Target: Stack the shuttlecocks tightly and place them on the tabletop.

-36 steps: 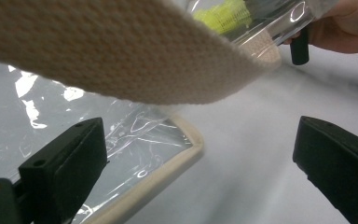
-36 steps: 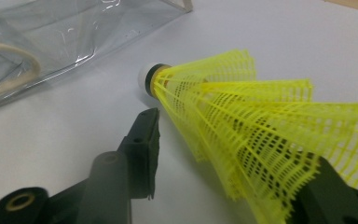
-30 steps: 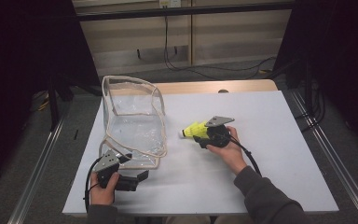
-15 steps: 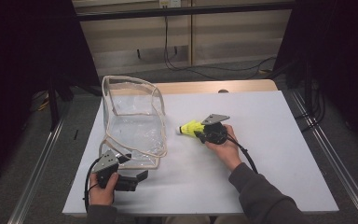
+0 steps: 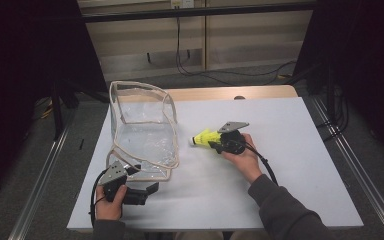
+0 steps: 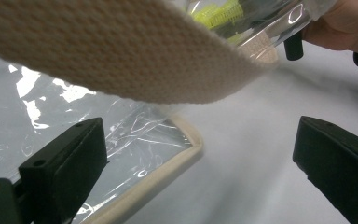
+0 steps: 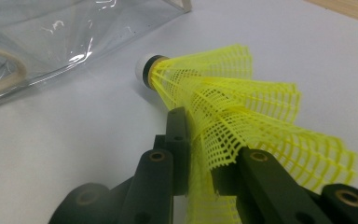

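Right gripper (image 5: 219, 141) clamps yellow shuttlecock (image 5: 204, 137) by mesh skirt, cork tip pointing 9 o'clock toward clear bag (image 5: 142, 131), just beside it. Left gripper (image 5: 139, 176), jaws wide apart, waits at bag's 6 o'clock rim. Risk: soft skirt crushes or slips under squeeze; floppy webbing trim (image 6: 135, 56) sags across mouth, blocking entry. White table (image 5: 290, 165) otherwise bare.

Grey sleeve (image 5: 285, 212), black jaws with brass screws, trailing black cables, grey 3-cornered plates
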A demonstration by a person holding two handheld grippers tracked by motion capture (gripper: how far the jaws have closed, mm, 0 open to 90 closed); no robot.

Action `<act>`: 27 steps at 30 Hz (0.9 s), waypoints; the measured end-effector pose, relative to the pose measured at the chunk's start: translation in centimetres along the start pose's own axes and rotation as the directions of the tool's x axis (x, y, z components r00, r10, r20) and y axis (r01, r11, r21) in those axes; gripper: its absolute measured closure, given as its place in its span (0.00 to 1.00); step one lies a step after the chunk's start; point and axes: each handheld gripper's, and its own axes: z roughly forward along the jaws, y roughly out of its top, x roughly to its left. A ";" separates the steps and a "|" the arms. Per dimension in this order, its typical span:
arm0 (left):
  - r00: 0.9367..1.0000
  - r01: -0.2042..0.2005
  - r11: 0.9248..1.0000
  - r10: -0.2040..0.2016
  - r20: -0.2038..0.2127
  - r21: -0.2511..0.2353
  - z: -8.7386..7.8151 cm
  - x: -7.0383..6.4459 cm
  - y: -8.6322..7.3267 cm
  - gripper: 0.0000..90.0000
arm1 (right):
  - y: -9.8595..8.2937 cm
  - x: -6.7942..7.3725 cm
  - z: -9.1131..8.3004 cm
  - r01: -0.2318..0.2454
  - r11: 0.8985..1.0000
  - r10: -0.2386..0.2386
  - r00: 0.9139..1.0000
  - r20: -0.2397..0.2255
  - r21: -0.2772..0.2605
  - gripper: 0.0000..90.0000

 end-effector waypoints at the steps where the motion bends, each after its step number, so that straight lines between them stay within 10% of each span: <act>1: 1.000 -0.002 1.000 0.002 -0.002 0.003 0.0 0.0 0.0 0.03 | 0.0 -0.1 -0.2 -0.004 1.000 0.004 1.000 -0.003 -0.004 0.89; 27: 1.000 0.013 1.000 -0.013 -0.004 -0.007 -0.4 0.3 -0.4 0.03 | 1.4 -0.6 -3.2 0.010 1.000 -0.011 0.999 -0.037 -0.020 0.89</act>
